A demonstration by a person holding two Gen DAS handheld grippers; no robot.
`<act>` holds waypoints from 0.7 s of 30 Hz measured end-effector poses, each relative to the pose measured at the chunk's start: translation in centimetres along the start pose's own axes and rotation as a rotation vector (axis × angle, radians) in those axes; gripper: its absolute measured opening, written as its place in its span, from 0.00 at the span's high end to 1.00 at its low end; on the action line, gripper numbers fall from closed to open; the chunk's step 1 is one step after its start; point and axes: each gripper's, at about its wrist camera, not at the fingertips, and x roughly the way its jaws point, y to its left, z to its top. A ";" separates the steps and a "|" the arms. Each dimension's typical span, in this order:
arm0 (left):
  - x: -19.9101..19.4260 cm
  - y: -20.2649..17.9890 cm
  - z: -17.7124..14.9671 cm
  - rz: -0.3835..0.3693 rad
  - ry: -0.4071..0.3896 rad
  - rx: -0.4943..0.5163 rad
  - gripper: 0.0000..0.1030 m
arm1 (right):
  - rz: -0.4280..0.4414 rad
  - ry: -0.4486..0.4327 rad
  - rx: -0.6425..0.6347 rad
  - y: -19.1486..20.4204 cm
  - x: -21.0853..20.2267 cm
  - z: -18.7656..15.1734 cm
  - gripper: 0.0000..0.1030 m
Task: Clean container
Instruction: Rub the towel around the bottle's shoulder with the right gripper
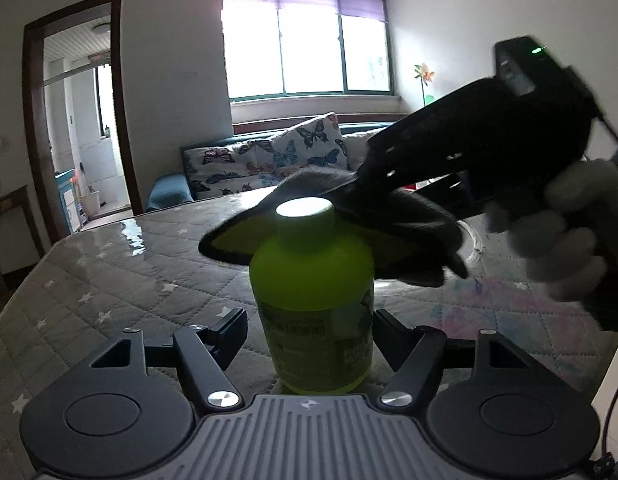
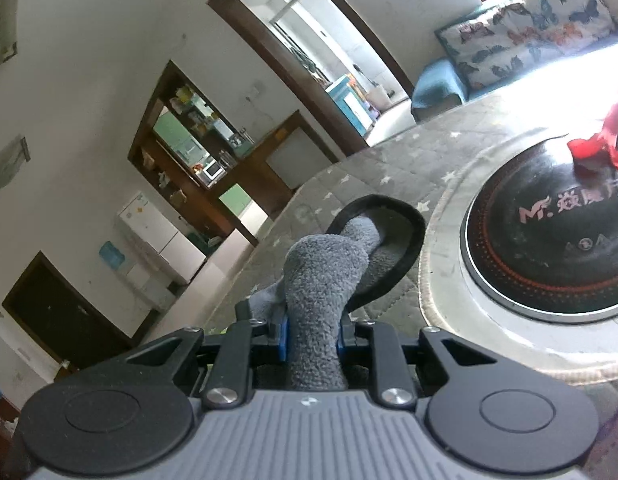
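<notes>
A lime-green bottle [image 1: 313, 304] with a green cap stands upright on the quilted table between the fingers of my left gripper [image 1: 309, 334]. The left jaws are open: a gap shows on the left side, and the right finger sits close to the bottle. My right gripper [image 1: 373, 192] comes in from the upper right, shut on a grey cloth [image 1: 393, 220] with a black edge that hangs just behind the bottle's cap. In the right wrist view the right gripper [image 2: 312, 338] pinches the bunched grey cloth [image 2: 325, 276].
A grey quilted cover with stars [image 1: 109, 276] covers the table. A round black induction cooker [image 2: 549, 240] on a glass turntable with a red object [image 2: 605, 140] lies to the right. A sofa with butterfly cushions [image 1: 265, 156] stands behind the table.
</notes>
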 end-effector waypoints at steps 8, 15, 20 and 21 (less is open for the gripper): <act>-0.2 0.8 0.2 -0.030 -0.003 0.015 0.39 | -0.025 0.062 0.066 -2.3 1.5 -1.1 0.80; -0.8 1.6 -0.1 -0.028 -0.002 0.040 0.39 | -0.080 0.114 0.066 -3.5 1.4 -3.3 0.80; -1.2 2.6 -0.4 -0.002 0.005 0.023 0.36 | -0.083 0.122 0.049 -3.0 0.3 -4.5 0.80; -1.3 2.8 -0.4 0.002 0.008 0.011 0.36 | -0.085 0.124 0.037 -2.7 0.1 -4.8 0.80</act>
